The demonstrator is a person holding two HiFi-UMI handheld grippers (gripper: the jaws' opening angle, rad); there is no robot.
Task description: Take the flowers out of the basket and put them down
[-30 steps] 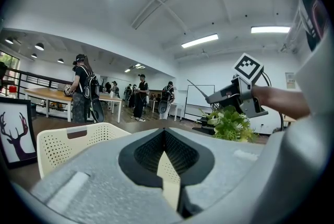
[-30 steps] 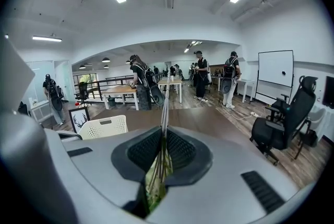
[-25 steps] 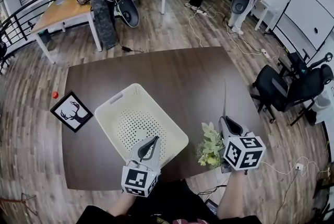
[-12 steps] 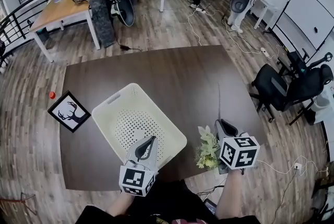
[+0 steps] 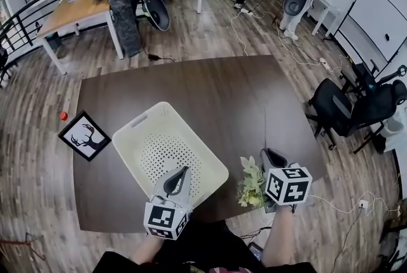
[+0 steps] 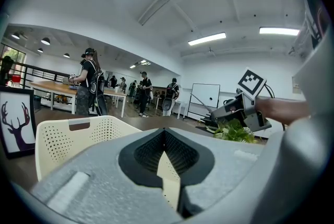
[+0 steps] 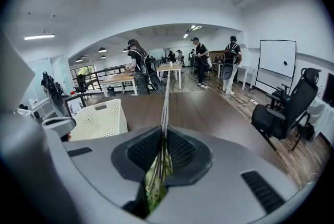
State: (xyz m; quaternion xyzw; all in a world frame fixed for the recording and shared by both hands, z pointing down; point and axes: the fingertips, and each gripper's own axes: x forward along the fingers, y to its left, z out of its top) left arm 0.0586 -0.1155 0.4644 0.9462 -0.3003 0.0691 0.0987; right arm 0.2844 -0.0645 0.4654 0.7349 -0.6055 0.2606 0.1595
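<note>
The cream perforated basket (image 5: 141, 138) stands empty on the dark brown table (image 5: 210, 93). My right gripper (image 5: 266, 153) is shut on the thin stems of a bunch of pale green and white flowers (image 5: 252, 181), which hangs by the table's near edge, right of the basket. One stem (image 7: 166, 97) sticks out past the jaws, and leaves (image 7: 155, 178) show behind them. My left gripper (image 5: 187, 170) hovers over the basket's near corner, shut with nothing in it. From the left gripper view I see the basket (image 6: 68, 137) and the flowers (image 6: 233, 132) held by the right gripper (image 6: 213, 113).
A framed deer picture (image 5: 83, 136) leans at the table's left edge, with a small red object (image 5: 63, 116) on the floor beyond. A black office chair (image 5: 340, 109) stands to the right. Cables cross the wooden floor. People stand at tables at the back.
My right gripper with the flowers has drifted slightly left and nearer. The left gripper has hardly moved.
</note>
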